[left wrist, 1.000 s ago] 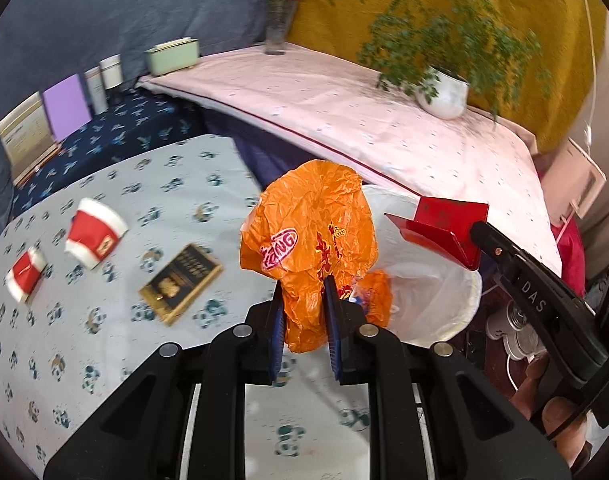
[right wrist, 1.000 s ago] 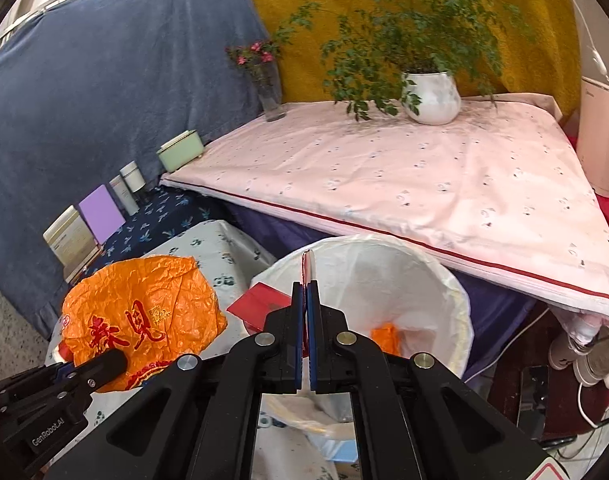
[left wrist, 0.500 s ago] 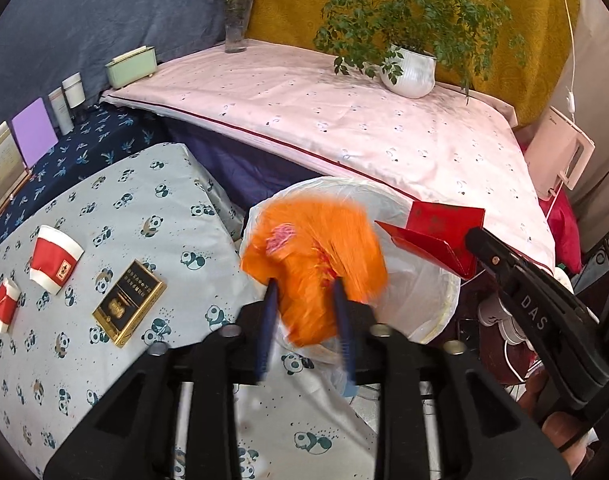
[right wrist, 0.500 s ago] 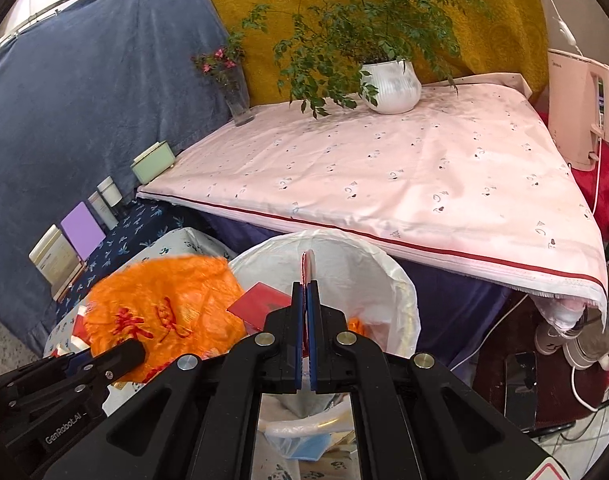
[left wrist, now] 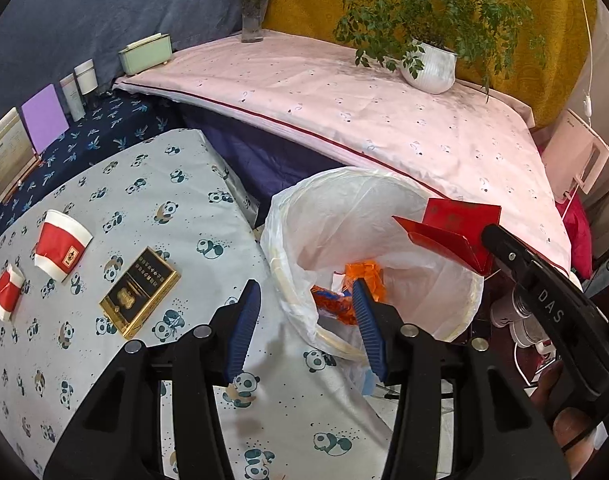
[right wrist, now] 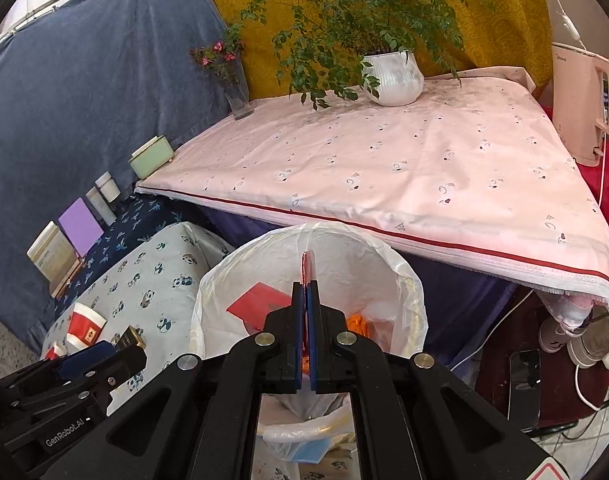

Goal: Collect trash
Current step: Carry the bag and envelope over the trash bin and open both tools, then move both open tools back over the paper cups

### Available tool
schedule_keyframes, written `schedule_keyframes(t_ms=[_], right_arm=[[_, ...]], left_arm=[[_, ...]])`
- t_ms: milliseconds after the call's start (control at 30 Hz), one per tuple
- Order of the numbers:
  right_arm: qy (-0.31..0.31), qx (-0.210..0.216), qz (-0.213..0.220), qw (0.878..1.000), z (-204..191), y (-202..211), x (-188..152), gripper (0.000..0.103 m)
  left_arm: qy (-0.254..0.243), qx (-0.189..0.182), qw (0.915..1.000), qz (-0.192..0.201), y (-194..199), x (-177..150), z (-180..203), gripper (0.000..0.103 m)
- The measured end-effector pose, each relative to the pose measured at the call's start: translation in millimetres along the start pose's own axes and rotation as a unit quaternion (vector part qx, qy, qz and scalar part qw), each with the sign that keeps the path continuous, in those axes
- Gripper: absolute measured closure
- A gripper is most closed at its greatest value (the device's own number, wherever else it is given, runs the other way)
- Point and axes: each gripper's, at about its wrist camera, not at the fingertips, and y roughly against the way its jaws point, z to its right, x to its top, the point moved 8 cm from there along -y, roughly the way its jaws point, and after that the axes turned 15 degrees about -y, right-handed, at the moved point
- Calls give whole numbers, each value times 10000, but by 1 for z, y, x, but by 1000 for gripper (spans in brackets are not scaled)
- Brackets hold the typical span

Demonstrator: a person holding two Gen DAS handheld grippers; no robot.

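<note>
My left tool (left wrist: 306, 320) is wide open, orange crumpled wrapper (left wrist: 360, 280) sits in the white-lined bin (left wrist: 288, 240), my right tool (right wrist: 306, 320) pinches a red card box (left wrist: 450, 228), paper cups (left wrist: 60, 250) wait on the panda-cloth surface (left wrist: 144, 200)

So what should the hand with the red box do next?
Probably open the right gripper and let go: it is shut on the red box, which hangs over the bin. The left gripper is open and empty.

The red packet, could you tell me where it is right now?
The red packet is pinched in the right gripper, held over the right rim of the bin.
</note>
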Motion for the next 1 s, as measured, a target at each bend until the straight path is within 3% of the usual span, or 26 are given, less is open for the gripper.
schedule_keyframes(t_ms=[200,633,767,1000], right_arm=[[76,23,-49,10000,-7,-4,-3,99],[124,77,40,9999,-24,0,-6,71],[182,99,63,9998,-32,4,-9,64],[338,203,83,9992,-53,10,-16,56]], left_arm=[[54,62,10000,-9,1,-4,-6,48],[261,163,9995,-55,3,-14,-26,43],[348,231,9991,-37,8,-18,-33,37],[539,335,9980,-2,17,-27,-52,34]])
